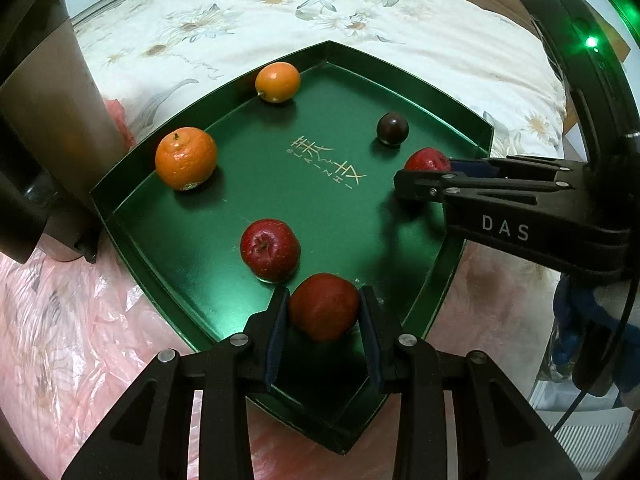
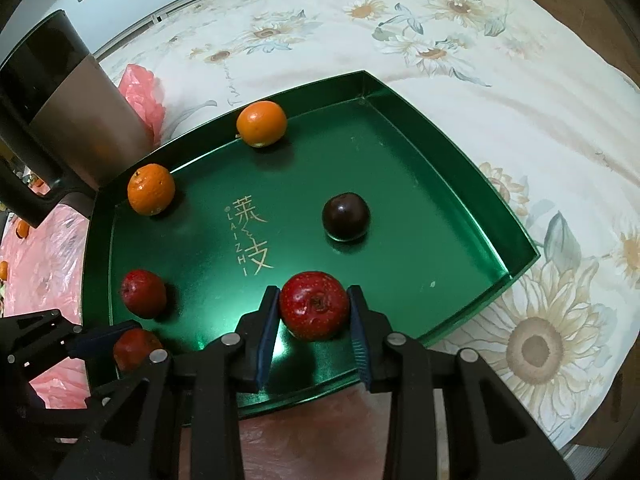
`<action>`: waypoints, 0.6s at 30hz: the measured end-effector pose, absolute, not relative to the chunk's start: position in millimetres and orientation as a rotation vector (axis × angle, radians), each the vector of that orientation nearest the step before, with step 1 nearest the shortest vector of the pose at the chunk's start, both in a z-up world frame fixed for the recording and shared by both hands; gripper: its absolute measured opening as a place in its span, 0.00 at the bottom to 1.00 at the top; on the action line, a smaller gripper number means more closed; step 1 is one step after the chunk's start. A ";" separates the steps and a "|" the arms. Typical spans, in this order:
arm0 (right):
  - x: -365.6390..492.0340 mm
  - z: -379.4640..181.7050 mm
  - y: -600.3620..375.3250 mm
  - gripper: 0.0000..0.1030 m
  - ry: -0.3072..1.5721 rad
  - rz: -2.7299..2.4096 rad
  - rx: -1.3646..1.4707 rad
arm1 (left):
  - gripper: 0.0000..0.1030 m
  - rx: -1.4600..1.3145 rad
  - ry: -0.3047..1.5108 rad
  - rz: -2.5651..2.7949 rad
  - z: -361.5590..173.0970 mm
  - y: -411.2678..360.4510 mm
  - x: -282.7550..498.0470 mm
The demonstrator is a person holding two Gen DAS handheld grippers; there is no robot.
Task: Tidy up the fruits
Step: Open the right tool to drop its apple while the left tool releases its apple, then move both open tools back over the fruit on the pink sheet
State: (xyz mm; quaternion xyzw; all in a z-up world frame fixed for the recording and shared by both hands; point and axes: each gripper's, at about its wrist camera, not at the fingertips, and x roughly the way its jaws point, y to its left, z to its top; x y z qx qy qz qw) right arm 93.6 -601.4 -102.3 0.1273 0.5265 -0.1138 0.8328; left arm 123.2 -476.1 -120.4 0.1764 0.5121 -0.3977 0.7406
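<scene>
A green tray [image 1: 120, 200] [image 2: 500, 216] lies on a floral cloth. My left gripper [image 1: 324, 296] is shut on a dull red apple [image 1: 324, 308] low over the tray's near corner. My right gripper [image 2: 314, 294] is shut on a shiny red apple [image 2: 314, 306] near the tray's front edge. Each gripper shows in the other view: the right gripper [image 1: 424, 170] with its apple [image 1: 426, 159], the left gripper [image 2: 130, 338] with its apple [image 2: 136, 350]. Loose in the tray are a third red apple [image 1: 270, 250] [image 2: 143, 294], two oranges [image 1: 186, 158] [image 1: 278, 82] and a dark plum [image 1: 392, 129] [image 2: 346, 216].
A tall black-and-metal canister [image 1: 60, 120] [image 2: 80, 120] stands just beyond the tray's left side. Pink plastic bags [image 1: 60, 340] [image 2: 142, 92] lie around it. More small oranges [image 2: 22, 228] sit at the far left. The floral cloth [image 2: 440, 40] spreads behind and to the right.
</scene>
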 end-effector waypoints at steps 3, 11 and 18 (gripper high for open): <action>93.1 -100.0 -598.3 0.71 1.111 -0.251 0.260 | 0.32 0.389 1.123 -0.868 -120.7 -472.5 123.2; 95.1 -89.1 -591.8 0.73 1.104 -0.261 0.229 | 0.40 0.372 1.096 -0.870 -106.7 -462.7 121.6; 91.6 -69.4 -582.6 0.73 1.083 -0.283 0.218 | 0.45 0.347 1.057 -0.868 -82.6 -445.5 118.9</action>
